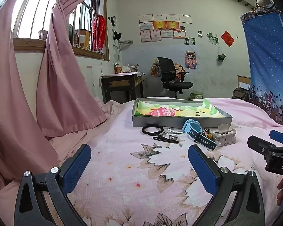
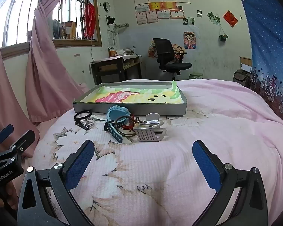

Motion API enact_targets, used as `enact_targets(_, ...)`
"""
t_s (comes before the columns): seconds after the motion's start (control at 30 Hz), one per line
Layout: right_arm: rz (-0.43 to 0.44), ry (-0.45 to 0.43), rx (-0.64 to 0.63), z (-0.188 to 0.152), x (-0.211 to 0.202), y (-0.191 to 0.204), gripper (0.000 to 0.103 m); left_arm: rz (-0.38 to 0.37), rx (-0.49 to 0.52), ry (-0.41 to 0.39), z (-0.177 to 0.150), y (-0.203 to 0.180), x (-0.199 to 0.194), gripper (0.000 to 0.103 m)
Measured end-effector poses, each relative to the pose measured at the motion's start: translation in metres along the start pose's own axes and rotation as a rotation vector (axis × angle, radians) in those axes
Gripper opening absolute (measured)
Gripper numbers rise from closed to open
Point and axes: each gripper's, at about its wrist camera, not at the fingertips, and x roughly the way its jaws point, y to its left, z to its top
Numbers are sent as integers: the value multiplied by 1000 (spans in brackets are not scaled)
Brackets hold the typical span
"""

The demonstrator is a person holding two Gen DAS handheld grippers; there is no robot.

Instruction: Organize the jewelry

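A grey tray (image 1: 181,124) (image 2: 130,109) lined with a bright printed cloth lies on the bed. In front of it is a small heap: a black bead bracelet (image 1: 152,129) (image 2: 82,115), a light blue watch (image 1: 192,127) (image 2: 118,114), a white hair claw clip (image 1: 225,135) (image 2: 151,130), a dark clip (image 1: 165,139) and a small ring (image 1: 173,137). My left gripper (image 1: 139,151) is open over the bedspread, short of the heap. My right gripper (image 2: 143,148) is open too, just short of the claw clip. Neither has anything between its fingers.
The bed carries a pink flowered cover (image 1: 141,179). Pink curtains (image 1: 52,86) hang at the left beside the barred window. A desk (image 1: 121,86) and a black office chair (image 1: 172,79) stand beyond the bed. A blue dotted curtain (image 1: 269,60) hangs at the right.
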Motion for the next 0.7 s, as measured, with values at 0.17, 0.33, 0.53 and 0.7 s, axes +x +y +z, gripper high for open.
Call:
enact_targets(0.17, 0, -2, 1, 0, 0, 0, 102, 1, 3, -3, 0, 0, 0, 103)
enact_targets(0.33, -1, 3, 2, 0, 1, 0, 102, 1, 4, -3, 0, 0, 0, 103)
enact_targets(0.53, 2, 5, 3, 0, 1, 0, 102, 1, 7, -1, 0, 0, 0, 103)
enact_targets(0.7, 0, 5, 1, 1, -1, 0, 102, 2, 7, -1, 0, 0, 0, 103)
